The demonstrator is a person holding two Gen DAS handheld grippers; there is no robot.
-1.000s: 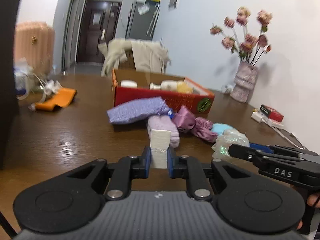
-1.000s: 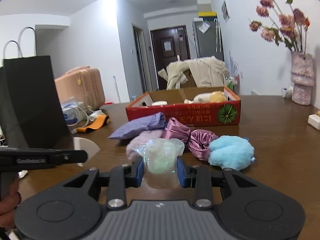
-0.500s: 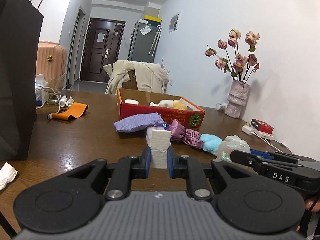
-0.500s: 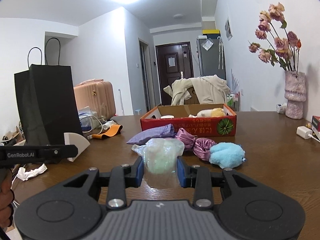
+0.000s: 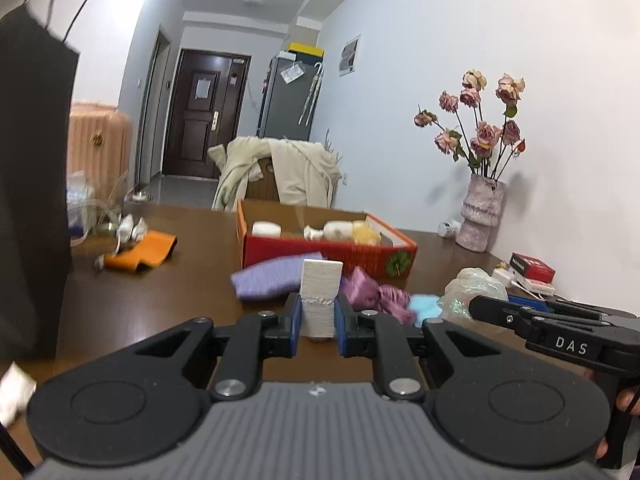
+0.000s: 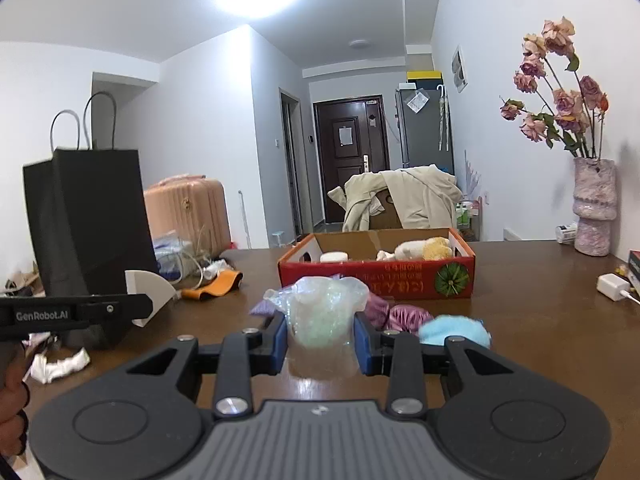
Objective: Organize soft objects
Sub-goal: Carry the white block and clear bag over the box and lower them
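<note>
My left gripper [image 5: 318, 312] is shut on a white foam wedge [image 5: 319, 292], held upright above the table. My right gripper [image 6: 320, 338] is shut on a clear plastic bag of pale green fluff [image 6: 322, 314]; the same bag [image 5: 472, 290] shows at the right of the left wrist view. A red cardboard box [image 6: 380, 276] with a few pale soft items inside stands ahead. In front of it lie a lilac pouch [image 5: 266, 282], a purple satin scrunchie [image 6: 400, 314] and a light blue fluffy ball [image 6: 456, 330].
A black paper bag [image 6: 92, 236] stands at the left on the brown table [image 6: 540, 320]. An orange strap [image 5: 140, 254] and tangled cables lie behind it. A vase of dried roses [image 6: 592, 208], a white charger [image 6: 612, 286] and a red packet [image 5: 532, 268] sit near the right wall.
Both grippers have risen with their loads, and the views have tilted up. The items on the table sit lower and farther in the frames.
</note>
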